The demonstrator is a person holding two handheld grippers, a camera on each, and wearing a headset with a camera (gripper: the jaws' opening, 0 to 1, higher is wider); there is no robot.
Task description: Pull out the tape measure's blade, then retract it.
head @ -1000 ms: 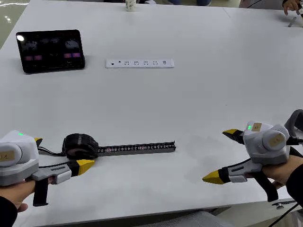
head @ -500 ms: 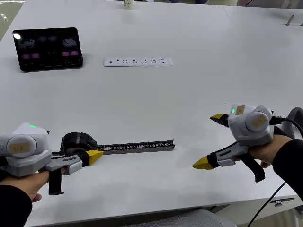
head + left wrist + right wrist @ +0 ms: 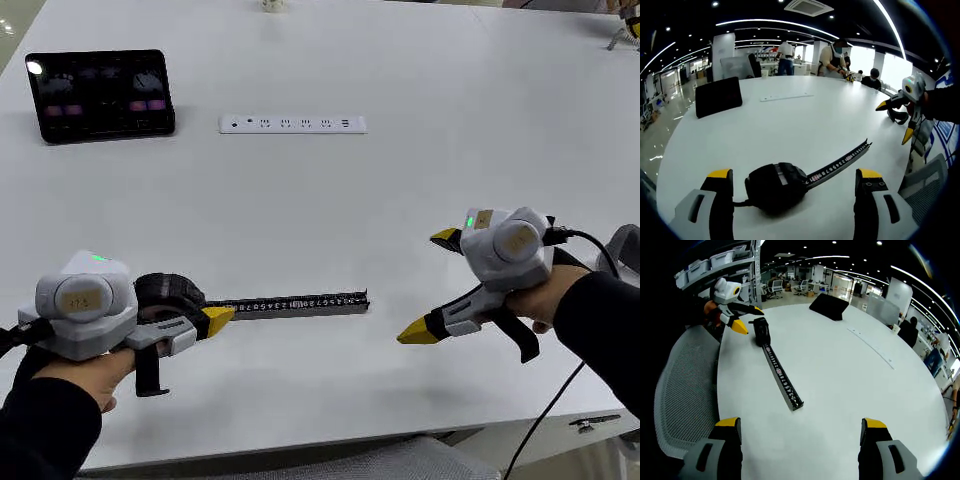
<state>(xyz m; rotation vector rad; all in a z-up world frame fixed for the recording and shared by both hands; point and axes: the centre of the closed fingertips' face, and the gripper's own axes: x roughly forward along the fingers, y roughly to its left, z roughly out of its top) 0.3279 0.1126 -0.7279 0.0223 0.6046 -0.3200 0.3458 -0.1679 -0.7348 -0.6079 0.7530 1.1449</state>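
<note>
Left gripper [image 3: 190, 302], lower left, has its jaws wide either side of the tape measure [image 3: 168, 296]. The blade [image 3: 300, 303] lies pulled out toward centre. Right gripper [image 3: 428, 285] is wide open too, lower right.

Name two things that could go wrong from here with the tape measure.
1. The tape measure case sits loose between the left gripper's open jaws; closing off-centre could push it away.
2. The blade lies extended, its tip apart from the open right gripper; released unguided, it might whip back.
</note>
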